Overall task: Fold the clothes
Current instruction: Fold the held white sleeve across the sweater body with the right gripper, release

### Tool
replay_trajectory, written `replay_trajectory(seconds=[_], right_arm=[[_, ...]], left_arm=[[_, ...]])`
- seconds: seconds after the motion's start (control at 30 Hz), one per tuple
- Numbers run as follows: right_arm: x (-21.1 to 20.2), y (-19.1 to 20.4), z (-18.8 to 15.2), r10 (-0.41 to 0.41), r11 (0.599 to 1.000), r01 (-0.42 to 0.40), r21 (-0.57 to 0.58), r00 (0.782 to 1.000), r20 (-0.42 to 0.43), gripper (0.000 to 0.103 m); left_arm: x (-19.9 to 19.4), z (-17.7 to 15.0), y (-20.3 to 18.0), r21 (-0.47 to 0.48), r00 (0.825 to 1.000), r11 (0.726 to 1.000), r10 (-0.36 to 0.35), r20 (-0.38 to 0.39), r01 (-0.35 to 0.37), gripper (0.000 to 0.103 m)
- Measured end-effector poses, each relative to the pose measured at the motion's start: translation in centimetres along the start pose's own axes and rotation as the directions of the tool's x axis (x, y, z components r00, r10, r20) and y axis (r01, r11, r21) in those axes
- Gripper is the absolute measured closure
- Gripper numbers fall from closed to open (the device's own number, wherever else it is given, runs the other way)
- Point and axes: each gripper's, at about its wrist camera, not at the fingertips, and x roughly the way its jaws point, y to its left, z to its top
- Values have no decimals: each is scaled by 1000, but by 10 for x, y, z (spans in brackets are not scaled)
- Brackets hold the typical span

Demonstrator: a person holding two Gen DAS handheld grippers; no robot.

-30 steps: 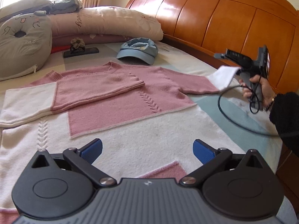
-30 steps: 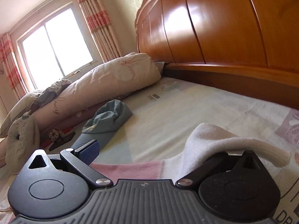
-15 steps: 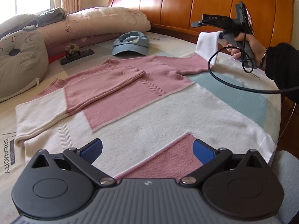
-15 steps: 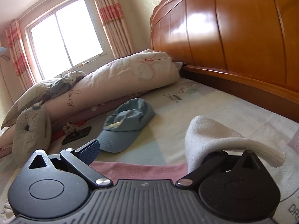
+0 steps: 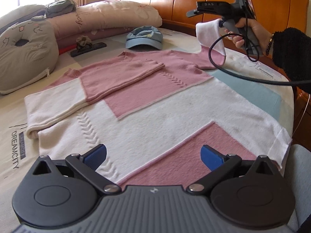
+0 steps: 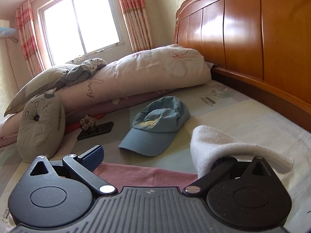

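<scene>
1. Right wrist view: the right finger of the right hand-held gripper (image 6: 157,158) is buried under the white cuff (image 6: 223,147); only the left blue pad (image 6: 93,156) shows, set wide. Can't tell if anything is pinched.
2. Left wrist view: the same cuff hangs lifted from that gripper's tip (image 5: 194,12), contact point hard to make out.
3. Left hand-held gripper (image 5: 153,155): jaws spread wide, holding nothing.
4. Pink-and-white sweater (image 5: 136,97) lies flat on the bed (image 5: 252,89), directly ahead of and below the left gripper; hem nearest, one sleeve folded across the chest.
5. Blue cap (image 6: 155,128) sits just ahead of the right gripper.
</scene>
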Motion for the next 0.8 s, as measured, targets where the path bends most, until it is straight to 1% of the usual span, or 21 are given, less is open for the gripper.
replay_trajectory(seconds=[0.13,0.33,0.53,0.67,0.8], right_arm=[[11,19,-2,2,1000,-2,4,1000,-8,0],[20,49,-3,16,1000,-16,8,1000,14,0],[30,84,-3,51,998,-51,-29,999,10,0],[36,106,-14,79,997,-79,-27,997,10,0],[47,129,-24,92,994,-92,-67,996,-12,0]], left_arm=[[-9,-2,12,-6,1000,1000,-13,13,13,1],[-20,-7,30,-9,1000,1000,-3,25,4,1],[-23,-19,39,-25,1000,999,-19,13,20,1],[-21,-26,42,-31,1000,999,-27,-4,26,1],[-23,-29,42,-26,1000,999,-30,-2,30,1]])
